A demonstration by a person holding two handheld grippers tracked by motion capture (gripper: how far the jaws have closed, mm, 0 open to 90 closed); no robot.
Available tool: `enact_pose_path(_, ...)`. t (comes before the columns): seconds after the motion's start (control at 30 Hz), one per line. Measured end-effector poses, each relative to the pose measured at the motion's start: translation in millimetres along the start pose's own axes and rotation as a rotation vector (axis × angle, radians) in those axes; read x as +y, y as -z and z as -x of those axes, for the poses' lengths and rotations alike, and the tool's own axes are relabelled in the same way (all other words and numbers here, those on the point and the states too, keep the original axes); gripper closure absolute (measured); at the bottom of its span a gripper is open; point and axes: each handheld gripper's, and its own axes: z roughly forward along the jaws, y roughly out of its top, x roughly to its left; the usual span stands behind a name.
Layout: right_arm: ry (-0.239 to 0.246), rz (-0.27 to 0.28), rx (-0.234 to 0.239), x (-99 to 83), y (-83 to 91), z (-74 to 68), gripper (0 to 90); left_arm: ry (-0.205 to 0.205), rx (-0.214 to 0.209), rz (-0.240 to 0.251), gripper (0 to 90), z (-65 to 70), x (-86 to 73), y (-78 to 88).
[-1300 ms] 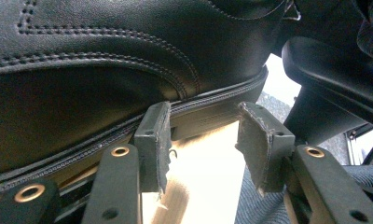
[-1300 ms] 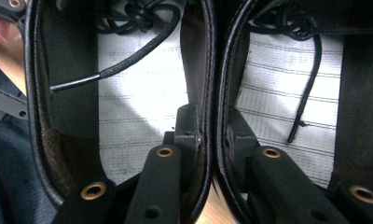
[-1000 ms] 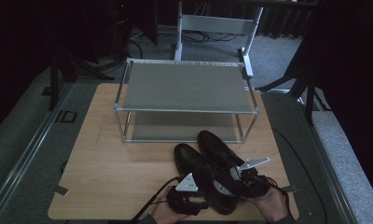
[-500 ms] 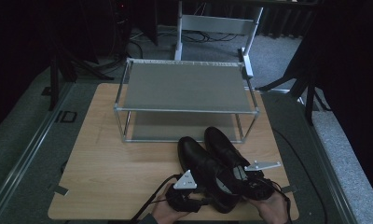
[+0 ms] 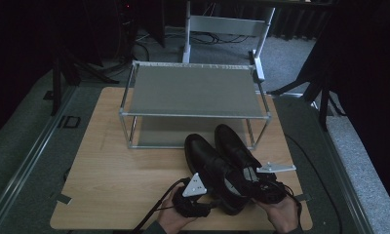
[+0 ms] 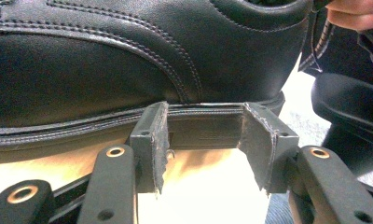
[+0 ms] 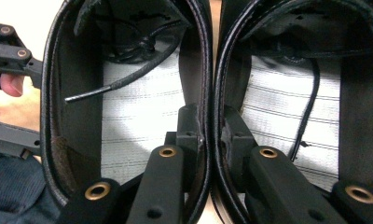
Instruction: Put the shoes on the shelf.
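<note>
Two black leather shoes stand side by side on the wooden table [image 5: 110,175], the left shoe [image 5: 203,153] and the right shoe [image 5: 234,144] with their toes toward the rack. My right gripper [image 5: 255,183] [image 7: 210,135] is shut on the two touching inner collars, one jaw inside each shoe, over the white insoles [image 7: 138,107]. My left gripper [image 5: 210,195] [image 6: 203,140] is open. Its fingertips [image 6: 152,135] rest against the sole edge of the left shoe [image 6: 128,56] near the heel, with nothing between the pads.
A two-tier metal shoe rack [image 5: 193,90] stands at the back of the table, its lower shelf [image 5: 159,136] just beyond the toes. A grey metal frame [image 5: 222,24] stands on the floor behind. Bare wood lies left of the shoes.
The pair of shoes and both grippers have crept slightly away from the front edge, toward the rack. Both grippers keep the same hold.
</note>
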Motion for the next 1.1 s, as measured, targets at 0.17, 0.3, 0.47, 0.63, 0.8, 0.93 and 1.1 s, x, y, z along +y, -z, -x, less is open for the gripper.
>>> enact_pose_path(0.17, -0.005, 0.009, -0.005, 6.6, -2.0, 1.6, 80.5, 0.027, 0.074, 0.006, 49.5, -7.7, 2.2, 3.8)
enact_pose_path(0.3, -0.002, 0.012, -0.01, 11.6, -1.0, 2.9, 80.5, 0.045, 0.123, 0.013, 49.2, -15.9, 2.5, 6.5)
enact_pose_path(0.47, -0.005, 0.028, -0.018, 19.0, -1.7, 3.1, 80.5, 0.062, 0.184, 0.022, 49.1, -23.8, 3.4, 8.6)
enact_pose_path(0.63, 0.002, 0.03, -0.029, 24.0, -2.1, 2.2, 80.4, 0.083, 0.201, 0.028, 49.1, -29.7, 4.8, 9.2)
enact_pose_path(0.8, 0.016, 0.037, -0.051, 29.6, -6.5, -1.4, 80.4, 0.078, 0.234, 0.015, 49.0, -35.4, 7.4, 6.1)
enact_pose_path(0.93, 0.02, 0.036, -0.059, 33.2, -9.9, -2.3, 80.3, 0.077, 0.25, 0.012, 49.1, -39.6, 7.9, 3.6)
enact_pose_path(1.1, 0.028, 0.038, -0.069, 37.3, -12.8, -4.0, 80.3, 0.076, 0.267, 0.01, 49.0, -45.0, 10.2, 1.3)
